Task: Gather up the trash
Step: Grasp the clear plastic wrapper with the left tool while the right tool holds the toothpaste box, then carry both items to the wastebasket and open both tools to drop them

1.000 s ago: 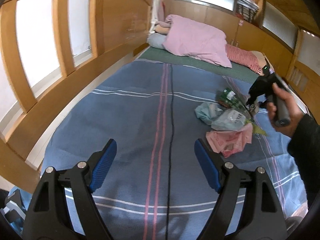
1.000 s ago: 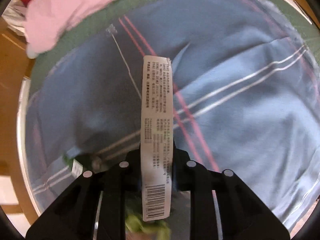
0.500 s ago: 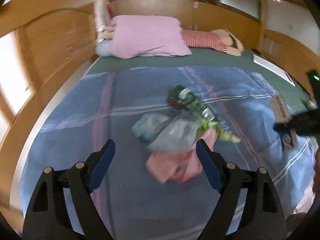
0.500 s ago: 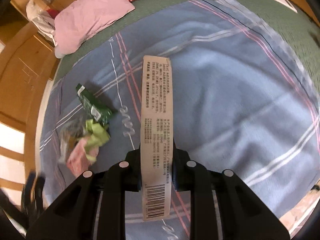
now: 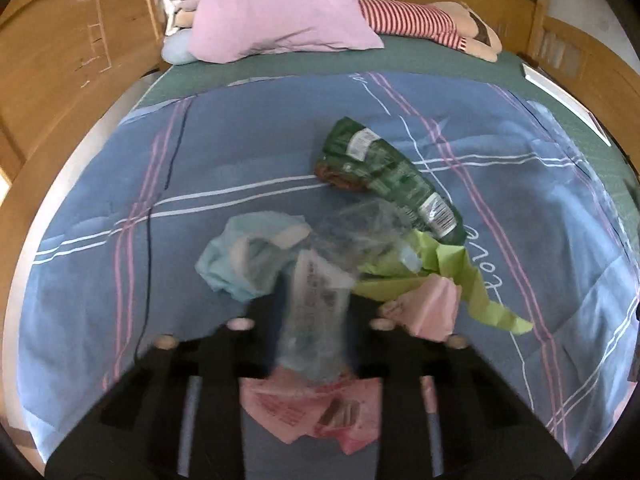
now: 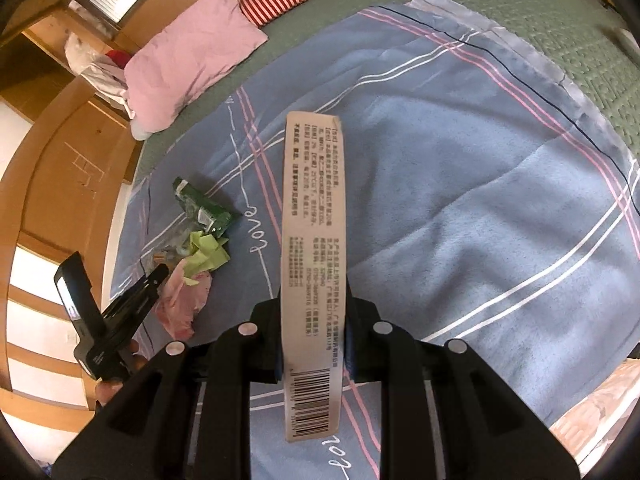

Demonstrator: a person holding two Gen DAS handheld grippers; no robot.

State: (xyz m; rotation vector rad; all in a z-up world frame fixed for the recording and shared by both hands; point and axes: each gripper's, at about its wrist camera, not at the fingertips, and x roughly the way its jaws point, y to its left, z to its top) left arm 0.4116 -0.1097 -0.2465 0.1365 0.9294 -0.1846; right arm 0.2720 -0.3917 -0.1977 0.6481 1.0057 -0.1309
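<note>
A heap of trash lies on the blue plaid blanket (image 5: 100, 260): a green snack wrapper (image 5: 384, 176), a light blue crumpled cloth or paper (image 5: 244, 256), yellow-green paper (image 5: 452, 276), pink paper (image 5: 320, 408) and a clear plastic bag with a printed label (image 5: 320, 292). My left gripper (image 5: 314, 320) is shut on the clear plastic bag, over the heap. My right gripper (image 6: 312, 328) is shut on a long beige paper label strip with a barcode (image 6: 310, 248), held above the blanket to the right of the heap (image 6: 192, 248). The left gripper also shows in the right wrist view (image 6: 156, 274).
A pink pillow (image 5: 276, 12) and a striped stuffed doll (image 5: 424, 24) lie at the head of the bed on a green sheet (image 5: 400, 64). Wooden panels (image 5: 60, 60) run along the left side. A white flat object (image 5: 560, 92) lies at the right edge.
My left gripper moved down onto the heap and shut on the clear plastic bag; it was open before. My right gripper lifted away to the right, still holding the label strip.
</note>
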